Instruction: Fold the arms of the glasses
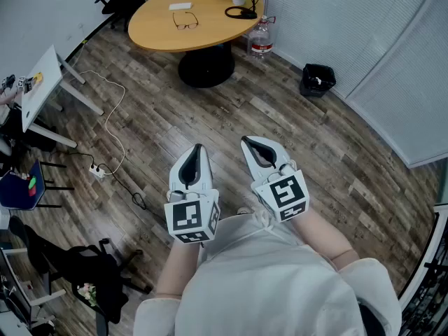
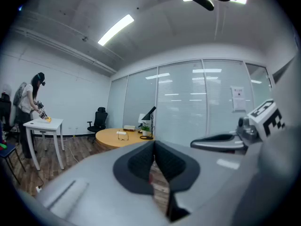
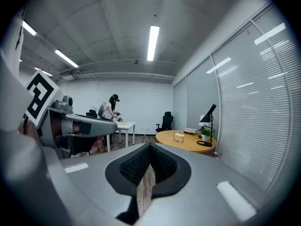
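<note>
Close in, the grey two-jaw left gripper (image 1: 197, 152) and its twin, the right gripper (image 1: 253, 148), are both clenched on nothing, side by side above the brown wood-plank floor (image 1: 294, 138). Well beyond them, the thin dark-framed glasses (image 1: 185, 21) lie on the round tan wooden table (image 1: 150, 37) (too small to tell how the arms sit). The step is the approach: come square to the table, part both jaws early, pin the frame with one and swing each arm gently.
</note>
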The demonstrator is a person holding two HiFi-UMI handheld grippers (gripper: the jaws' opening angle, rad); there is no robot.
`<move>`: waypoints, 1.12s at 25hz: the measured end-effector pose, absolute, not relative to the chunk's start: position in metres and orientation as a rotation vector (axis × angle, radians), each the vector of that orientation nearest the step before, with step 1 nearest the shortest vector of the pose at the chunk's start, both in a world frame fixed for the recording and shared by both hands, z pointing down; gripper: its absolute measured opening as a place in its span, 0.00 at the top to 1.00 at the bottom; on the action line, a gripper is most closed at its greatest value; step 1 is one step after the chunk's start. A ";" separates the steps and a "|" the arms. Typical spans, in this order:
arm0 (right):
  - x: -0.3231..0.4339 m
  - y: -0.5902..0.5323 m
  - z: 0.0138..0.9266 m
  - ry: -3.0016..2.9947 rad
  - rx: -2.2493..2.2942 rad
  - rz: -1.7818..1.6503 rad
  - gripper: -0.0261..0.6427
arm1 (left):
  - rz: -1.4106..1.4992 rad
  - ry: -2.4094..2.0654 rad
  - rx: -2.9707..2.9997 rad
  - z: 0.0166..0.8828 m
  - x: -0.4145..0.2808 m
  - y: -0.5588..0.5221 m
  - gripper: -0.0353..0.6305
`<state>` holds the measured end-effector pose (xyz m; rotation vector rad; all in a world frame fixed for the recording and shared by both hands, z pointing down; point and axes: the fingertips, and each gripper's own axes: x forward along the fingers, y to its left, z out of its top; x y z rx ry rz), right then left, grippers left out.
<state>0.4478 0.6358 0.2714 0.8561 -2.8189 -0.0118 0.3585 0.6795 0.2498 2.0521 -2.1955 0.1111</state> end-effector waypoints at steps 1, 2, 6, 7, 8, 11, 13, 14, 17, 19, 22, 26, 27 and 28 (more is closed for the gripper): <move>0.447 0.636 0.272 -2.816 0.854 -0.007 0.96 | 0.113 -2.189 2.051 0.251 0.359 0.679 0.94; 0.447 0.636 0.273 -2.814 0.853 -0.003 0.96 | 0.114 -2.184 2.050 0.252 0.359 0.679 0.94; 0.450 0.633 0.280 -2.801 0.851 0.005 0.96 | 0.117 -2.169 2.050 0.257 0.363 0.676 0.94; 0.451 0.632 0.283 -2.794 0.849 0.009 0.96 | 0.118 -2.166 2.049 0.259 0.364 0.676 0.94; 0.451 0.632 0.285 -2.785 0.846 0.015 0.96 | 0.119 -2.162 2.046 0.261 0.365 0.675 0.94; 0.452 0.627 0.293 -2.765 0.834 0.039 0.96 | 0.119 -2.148 2.037 0.264 0.368 0.670 0.94; 0.453 0.623 0.299 -2.758 0.830 0.063 0.96 | 0.126 -2.133 2.031 0.270 0.371 0.667 0.94; 0.455 0.621 0.303 -2.754 0.828 0.080 0.96 | 0.133 -2.125 2.026 0.273 0.372 0.665 0.94; 0.456 0.617 0.312 -2.740 0.814 0.133 0.96 | 0.151 -2.103 2.008 0.281 0.373 0.661 0.94; 0.452 0.610 0.318 -2.730 0.805 0.151 0.96 | 0.160 -2.094 1.997 0.286 0.368 0.655 0.94; 0.439 0.594 0.327 -2.711 0.813 0.164 0.96 | 0.157 -2.088 1.971 0.294 0.350 0.642 0.94; 0.409 0.559 0.331 -2.699 0.836 0.185 0.96 | 0.142 -2.080 1.949 0.302 0.313 0.609 0.94; 0.399 0.549 0.333 -2.694 0.837 0.189 0.96 | 0.142 -2.072 1.948 0.304 0.303 0.600 0.94; 0.389 0.540 0.334 -2.689 0.839 0.192 0.96 | 0.142 -2.062 1.949 0.307 0.292 0.590 0.94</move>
